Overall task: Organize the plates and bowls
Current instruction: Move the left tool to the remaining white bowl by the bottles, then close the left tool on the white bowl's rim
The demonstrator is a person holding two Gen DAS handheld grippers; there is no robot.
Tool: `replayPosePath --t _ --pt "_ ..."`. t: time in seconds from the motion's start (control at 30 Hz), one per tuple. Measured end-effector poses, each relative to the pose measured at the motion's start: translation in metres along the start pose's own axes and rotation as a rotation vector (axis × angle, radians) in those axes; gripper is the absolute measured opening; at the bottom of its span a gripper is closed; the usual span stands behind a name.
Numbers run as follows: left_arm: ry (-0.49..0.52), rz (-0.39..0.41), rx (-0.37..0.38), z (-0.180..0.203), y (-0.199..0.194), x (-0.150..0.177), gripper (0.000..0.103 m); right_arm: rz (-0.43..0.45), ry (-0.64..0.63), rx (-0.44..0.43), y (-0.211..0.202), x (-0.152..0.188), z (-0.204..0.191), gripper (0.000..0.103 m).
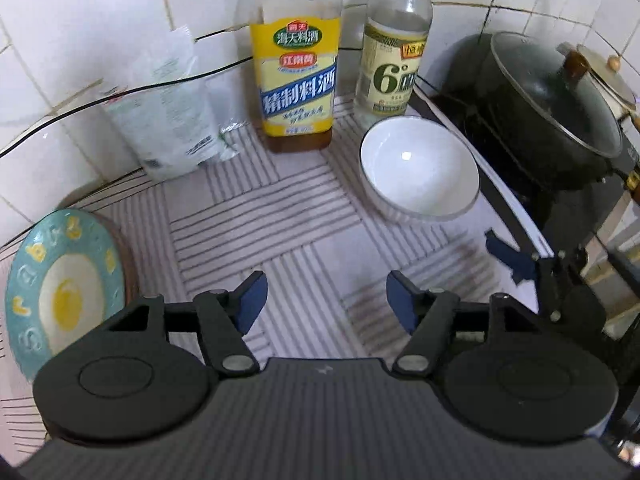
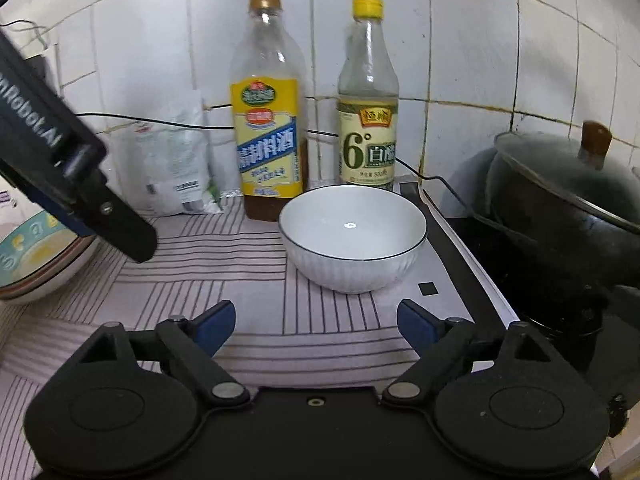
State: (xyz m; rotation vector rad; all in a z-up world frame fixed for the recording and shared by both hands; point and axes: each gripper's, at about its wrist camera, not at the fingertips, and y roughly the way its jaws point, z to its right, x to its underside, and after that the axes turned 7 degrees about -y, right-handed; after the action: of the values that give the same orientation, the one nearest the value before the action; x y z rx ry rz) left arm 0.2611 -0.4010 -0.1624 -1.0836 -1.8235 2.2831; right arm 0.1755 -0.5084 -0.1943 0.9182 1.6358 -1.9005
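- Far left: a round teal plate with a fried-egg picture (image 1: 64, 292) lies on top of a brownish dish at the edge of the striped pale cloth (image 1: 256, 216).
- The left gripper (image 1: 326, 300) hangs over bare cloth, jaws apart, nothing between them.
- At the tiled wall stand a yellow-labelled clear bottle of brown liquid (image 2: 268, 120) and a yellow-capped clear bottle (image 2: 367, 96).
- A white ribbed bowl with a dark rim (image 2: 352, 240) sits upright before them, empty.
- The right gripper (image 2: 316, 326) faces the bowl, jaws wide, short of touching it.
- Far right: a black lidded pot (image 2: 560, 208).
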Motion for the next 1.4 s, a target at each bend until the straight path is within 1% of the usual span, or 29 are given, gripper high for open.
replayPosePath --t 0.13,0.3,0.47,0.7,0.73,0.77,0.87,0.9,0.93,0.97,1.0,1.07,1.1,1.13,1.2,1.23,1.4 --pt "-0.018 0.010 0.015 0.005 0.015 -0.015 0.068 -0.002 -0.006 0.005 0.018 0.000 0.001 0.097" --pt "-0.036 0.010 0.029 0.011 0.037 -0.032 0.068 -0.036 0.010 0.020 0.040 -0.001 0.004 0.097" --pt "-0.020 0.002 0.039 0.023 0.060 -0.054 0.068 -0.066 0.045 0.035 0.056 -0.004 0.010 0.097" --pt "-0.011 -0.028 0.041 0.033 0.093 -0.064 0.068 -0.086 0.091 0.073 0.075 -0.007 0.022 0.097" --pt "-0.013 -0.030 0.040 0.034 0.097 -0.064 0.066 -0.090 0.088 0.073 0.078 -0.007 0.023 0.097" --pt "-0.016 -0.033 0.036 0.035 0.101 -0.063 0.066 -0.090 0.082 0.075 0.080 -0.008 0.023 0.097" --pt "-0.036 -0.041 0.038 0.035 0.113 -0.063 0.056 -0.094 0.058 0.075 0.084 -0.013 0.023 0.097" --pt "-0.039 -0.045 0.033 0.035 0.115 -0.063 0.048 -0.096 0.048 0.069 0.086 -0.014 0.023 0.097" --pt "-0.042 -0.051 0.028 0.036 0.118 -0.063 0.043 -0.095 0.035 0.069 0.088 -0.015 0.022 0.097" --pt "-0.045 -0.056 0.031 0.036 0.120 -0.063 0.041 -0.094 0.019 0.074 0.090 -0.016 0.021 0.097" --pt "-0.047 -0.056 0.039 0.035 0.121 -0.063 0.036 -0.094 0.011 0.076 0.091 -0.017 0.020 0.097" --pt "-0.036 -0.067 0.044 0.036 0.124 -0.064 0.029 -0.096 0.011 0.073 0.091 -0.017 0.017 0.097" --pt "-0.032 -0.074 0.048 0.036 0.126 -0.063 0.023 -0.095 0.011 0.067 0.093 -0.018 0.017 0.097" --pt "-0.035 -0.086 0.052 0.035 0.128 -0.063 0.019 -0.092 0.006 0.062 0.093 -0.019 0.017 0.097" --pt "-0.048 -0.113 0.087 0.030 0.129 -0.064 0.014 -0.091 -0.007 0.058 0.096 -0.023 0.017 0.097" --pt "-0.046 -0.116 0.092 0.029 0.128 -0.064 0.013 -0.091 -0.010 0.056 0.094 -0.021 0.016 0.097" --pt "-0.010 -0.133 0.085 0.028 0.122 -0.060 0.014 -0.081 -0.007 0.034 0.089 -0.019 0.015 0.097"
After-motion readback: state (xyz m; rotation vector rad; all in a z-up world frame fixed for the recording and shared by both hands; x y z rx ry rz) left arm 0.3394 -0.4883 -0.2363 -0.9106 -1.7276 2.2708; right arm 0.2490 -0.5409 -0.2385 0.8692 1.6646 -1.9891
